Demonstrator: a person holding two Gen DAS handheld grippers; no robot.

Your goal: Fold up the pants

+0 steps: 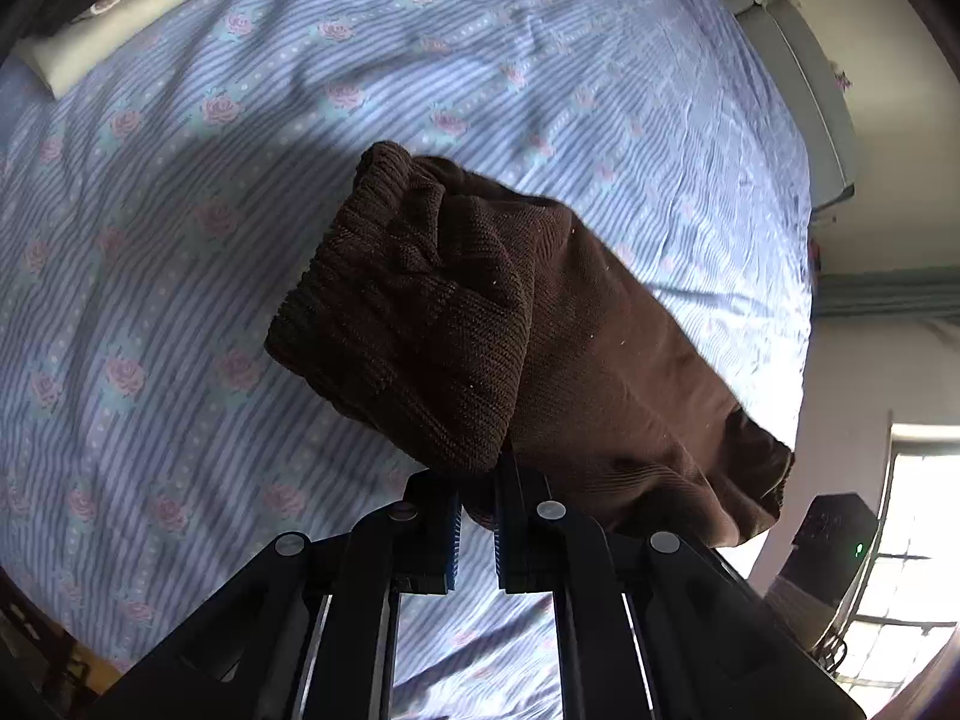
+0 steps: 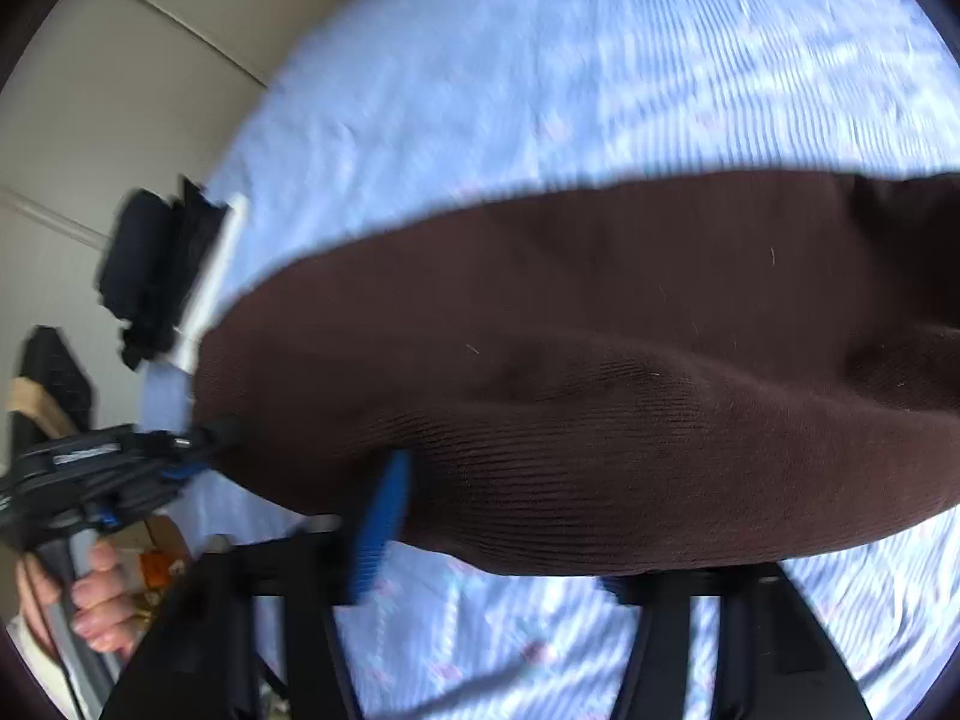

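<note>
Dark brown knit pants [image 1: 480, 312] hang in the air above the bed. In the left wrist view my left gripper [image 1: 477, 516] is shut on a bunched edge of the pants, with the ribbed band folded over above the fingers. In the blurred right wrist view the pants [image 2: 600, 372] stretch across the frame. My right gripper [image 2: 504, 534] stands open, its blue-padded left finger [image 2: 384, 516] against the cloth and the right finger partly hidden under it. The left gripper [image 2: 222, 432] shows at the left, pinching the pants' end.
The bed sheet [image 1: 180, 300] is blue striped with pink roses and fills both views. A white folded cloth [image 1: 120, 24] lies at the far edge. A window [image 1: 900, 570] and dark box [image 1: 828, 540] are at right. A black object [image 2: 150, 270] sits at the bed's left edge.
</note>
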